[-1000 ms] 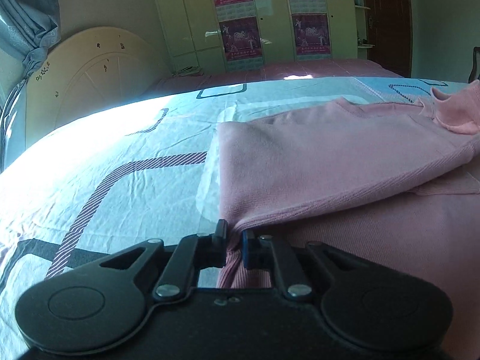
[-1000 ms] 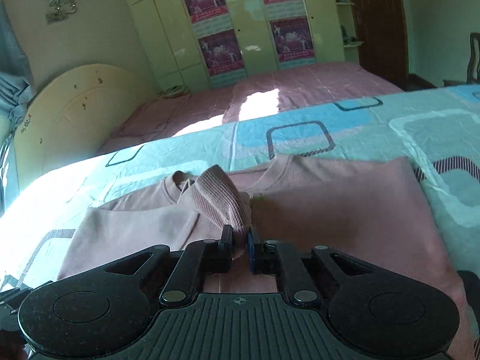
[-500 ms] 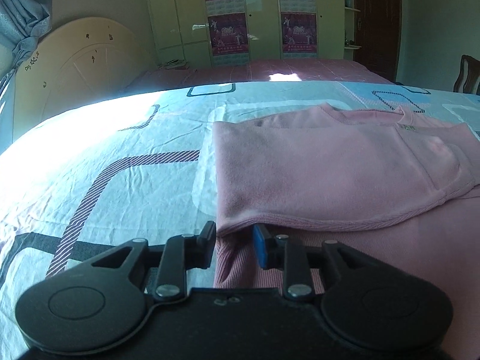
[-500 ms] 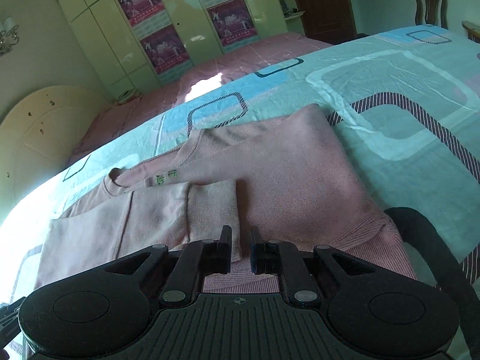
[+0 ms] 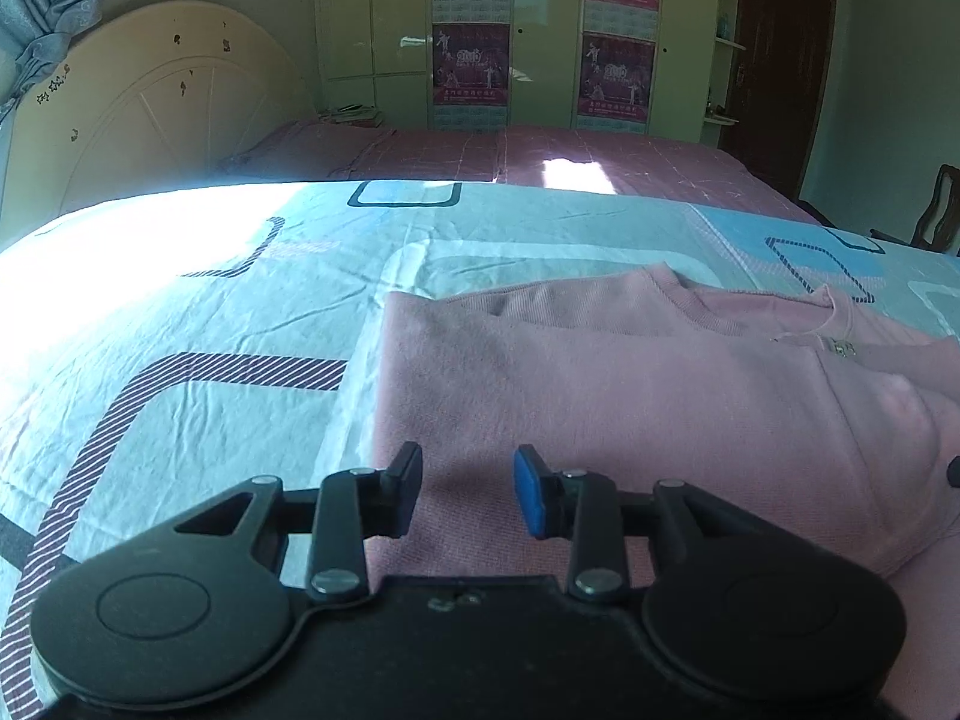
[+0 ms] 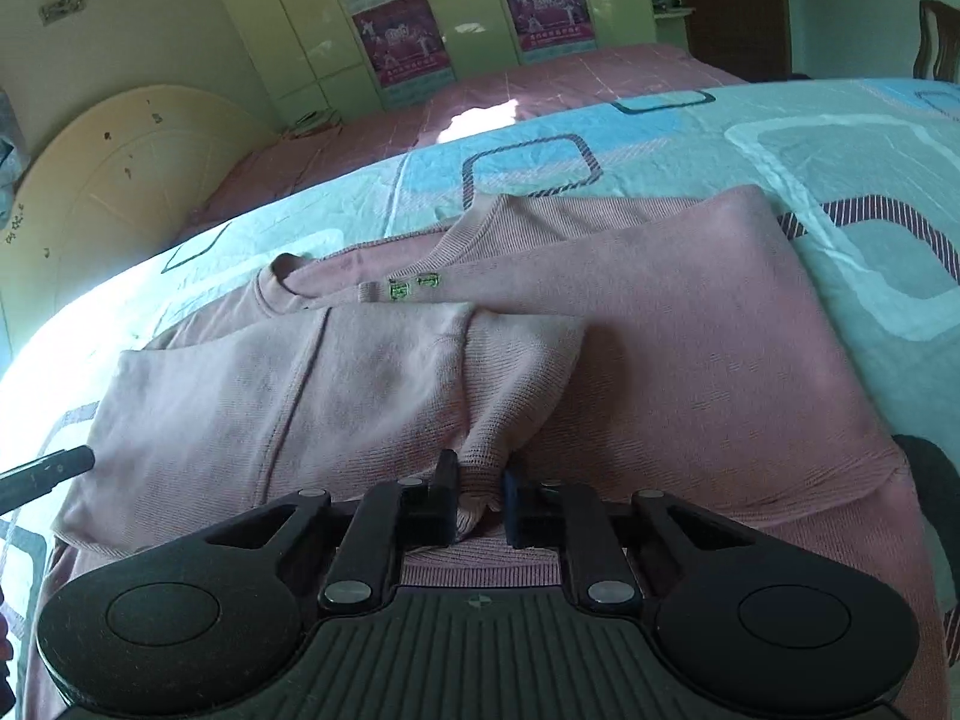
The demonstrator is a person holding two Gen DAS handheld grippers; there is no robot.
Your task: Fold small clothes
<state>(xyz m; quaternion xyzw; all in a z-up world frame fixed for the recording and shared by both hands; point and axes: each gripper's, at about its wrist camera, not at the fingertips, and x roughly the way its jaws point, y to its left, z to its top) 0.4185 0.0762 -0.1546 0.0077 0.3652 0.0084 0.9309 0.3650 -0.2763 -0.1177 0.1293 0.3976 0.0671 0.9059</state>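
Observation:
A pink sweater point(image 5: 630, 408) lies flat on the patterned bedsheet point(image 5: 210, 312), its left side and sleeve folded in over the body. My left gripper point(image 5: 468, 480) hovers over the sweater's left part; its jaws are opening and nothing is pinched between them. In the right wrist view the sweater point(image 6: 690, 330) shows its neckline and a small green label. The ribbed sleeve cuff point(image 6: 516, 384) is gathered to a point between the jaws of my right gripper point(image 6: 478, 489), which are closing on it.
The sheet point(image 6: 810, 138) spreads wide to the left and beyond the sweater. A pale curved headboard point(image 5: 150, 114) stands far left. Behind are a second bed with a pink cover point(image 5: 540, 156), a wardrobe with posters point(image 5: 540, 30) and a wooden chair point(image 5: 936, 210).
The left gripper let go of the sweater's folded edge, opened and moved in over the garment. The right gripper laid the cuff flat and opened; the cuff is now gathered between its narrowed jaws.

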